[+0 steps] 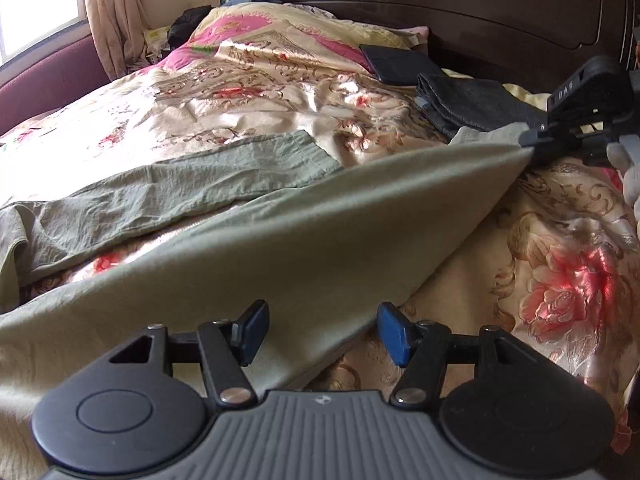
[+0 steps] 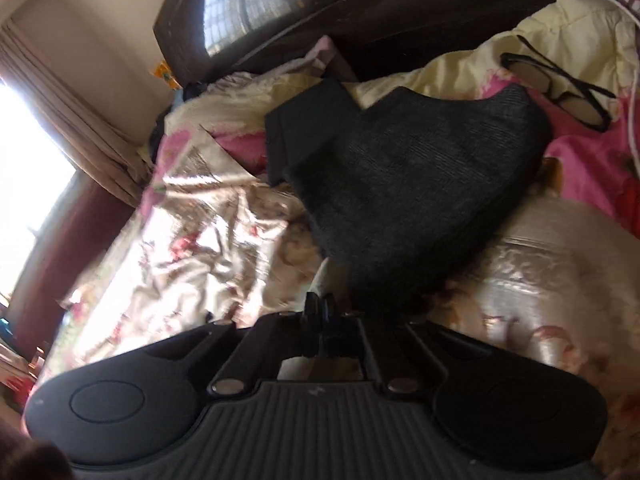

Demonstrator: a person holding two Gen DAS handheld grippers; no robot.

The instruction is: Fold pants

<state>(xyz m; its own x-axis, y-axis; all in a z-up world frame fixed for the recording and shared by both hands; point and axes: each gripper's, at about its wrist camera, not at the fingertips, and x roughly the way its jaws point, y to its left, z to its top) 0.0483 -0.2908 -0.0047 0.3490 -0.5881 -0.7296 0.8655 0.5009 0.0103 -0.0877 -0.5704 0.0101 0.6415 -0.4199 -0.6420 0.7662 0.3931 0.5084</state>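
Light green pants (image 1: 256, 248) lie spread on a floral bedspread (image 1: 200, 92). One leg (image 1: 168, 188) lies flat toward the left; the other leg is lifted and stretched taut toward the right. My left gripper (image 1: 320, 332) is open, its blue pads (image 1: 394, 334) on either side of the near edge of the stretched leg. My right gripper (image 1: 528, 142) is shut on the hem of that leg at the right. In the right wrist view my right gripper (image 2: 320, 304) has its fingers together, with a sliver of pale cloth (image 2: 322, 276) just beyond them.
Folded dark garments (image 1: 468, 104) lie near the dark wooden headboard (image 1: 480, 4); they also show in the right wrist view (image 2: 400, 184). Black glasses (image 2: 560, 84) rest on a pillow. A window and curtain (image 1: 112, 12) stand at the left.
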